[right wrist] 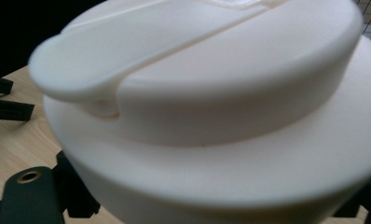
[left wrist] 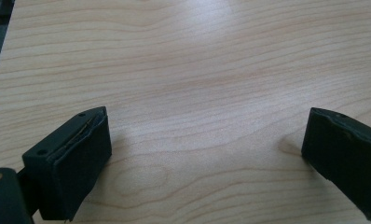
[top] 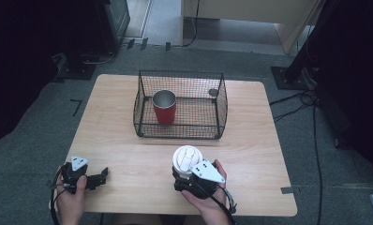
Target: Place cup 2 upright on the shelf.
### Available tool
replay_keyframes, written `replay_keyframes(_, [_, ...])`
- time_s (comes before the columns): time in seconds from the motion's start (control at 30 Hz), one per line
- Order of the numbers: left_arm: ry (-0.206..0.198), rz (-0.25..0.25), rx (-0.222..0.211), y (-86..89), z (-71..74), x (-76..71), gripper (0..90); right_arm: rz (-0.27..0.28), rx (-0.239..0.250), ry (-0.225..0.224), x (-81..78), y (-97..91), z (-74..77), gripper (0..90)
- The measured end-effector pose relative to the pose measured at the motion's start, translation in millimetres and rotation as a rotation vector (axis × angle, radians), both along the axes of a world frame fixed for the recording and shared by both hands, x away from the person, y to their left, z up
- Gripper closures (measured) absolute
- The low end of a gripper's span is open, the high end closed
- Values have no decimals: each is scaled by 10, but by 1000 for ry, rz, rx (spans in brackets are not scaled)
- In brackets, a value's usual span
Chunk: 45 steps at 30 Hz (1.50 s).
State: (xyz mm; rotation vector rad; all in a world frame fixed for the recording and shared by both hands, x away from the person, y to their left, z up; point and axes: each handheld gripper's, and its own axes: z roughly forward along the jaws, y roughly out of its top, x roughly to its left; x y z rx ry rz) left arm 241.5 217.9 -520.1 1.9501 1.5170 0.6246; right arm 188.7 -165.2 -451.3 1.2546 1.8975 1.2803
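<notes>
- Lid sits near the table's front edge, clamped in our right gripper, hand low behind it; left gripper rests apart.
- Left gripper view: our jaws gape over bare wood.
- Right gripper view: lid looms close between jaws.

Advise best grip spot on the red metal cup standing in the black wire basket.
Probably the rim wall of the red metal cup, coming from straight above: it stands upright and open-mouthed, and the black wire basket blocks a side approach but has no top. One jaw inside, one outside. The left gripper is open and free.
</notes>
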Motion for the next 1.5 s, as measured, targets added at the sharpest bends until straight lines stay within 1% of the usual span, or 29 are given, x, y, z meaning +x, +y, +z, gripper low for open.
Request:
replay_keyframes(0.03, [0, 0, 0, 0, 0, 0, 21, 0, 0, 0, 0, 0, 0, 155])
replay_keyframes(0.07, [-1, 1, -2, -1, -1, 0, 21, 10, -13, -14, -7, 8, 0, 159])
replay_keyframes(0.1, [0, 0, 0, 0, 0, 0, 21, 11, -15, -18, -9, 9, -2, 160])
replay_keyframes(0.33, [-1, 1, -2, -1, -1, 0, 21, 18, -20, -43, -32, 18, -11, 163])
replay_keyframes(0.67, [0, 0, 0, 0, 0, 0, 21, 38, 9, -96, -77, 35, -2, 163])
replay_keyframes(0.83, [-1, 1, -2, -1, -1, 0, 21, 47, 31, -140, -101, 32, 61, 163])
replay_keyframes(0.9, [-1, 2, -2, -1, -1, 0, 21, 40, 38, -143, -102, 29, 87, 163])
replay_keyframes(1.0, [-1, 1, -2, -1, -1, 0, 21, 34, 43, -160, -88, 18, 124, 163])
replay_keyframes(1.07, [0, 0, 0, 0, 0, 0, 21, 31, 45, -163, -86, 16, 138, 163])
replay_keyframes(1.1, [0, 0, 0, 0, 0, 0, 21, 28, 47, -180, -72, 13, 166, 163])
replay_keyframes(1.27, [-1, 1, -1, -1, -1, 0, 21, 13, 59, -207, -41, 8, 230, 163])
replay_keyframes(1.43, [-1, 2, -2, -2, -1, 1, 21, 6, 80, -240, -12, 1, 305, 163])
replay_keyframes(1.5, [-3, 3, -4, -3, -2, 1, 21, 3, 80, -259, 2, 1, 337, 163])
